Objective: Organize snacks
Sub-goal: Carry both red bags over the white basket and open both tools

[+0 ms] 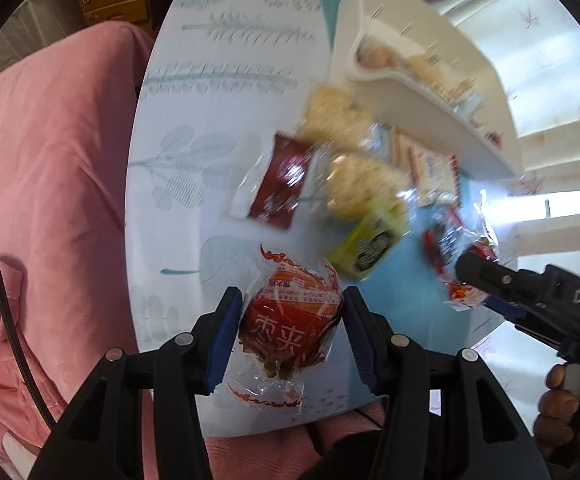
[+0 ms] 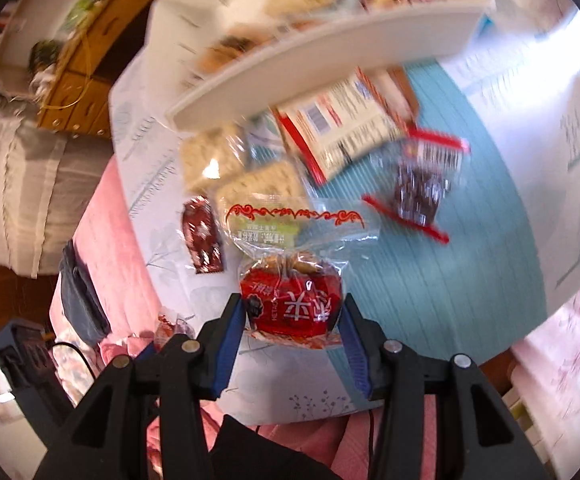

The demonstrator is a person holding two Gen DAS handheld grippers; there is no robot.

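Two tools, two packets. Left tool (image 1: 292, 334): partly closed, blue pads pressed on a red date-walnut packet (image 1: 288, 322), lifted clear of the surface (image 1: 226, 80). Right tool (image 2: 294, 320): likewise partly closed on a second red packet (image 2: 292, 308), clear crimped end pointing away from the tool. Step in hand, by judgement: carrying both pieces towards the white tray (image 1: 422, 92), already part-filled. Near side of the tray: pale cracker packs (image 1: 354, 184), a dark red sachet (image 1: 282, 182), a green packet (image 1: 370, 246), a dark candy in clear wrap (image 2: 418, 190), a printed box (image 2: 342, 124), all loose and waiting. Next: up over the tray wall, then release into free space, without snagging the wrapper tails on the rim.
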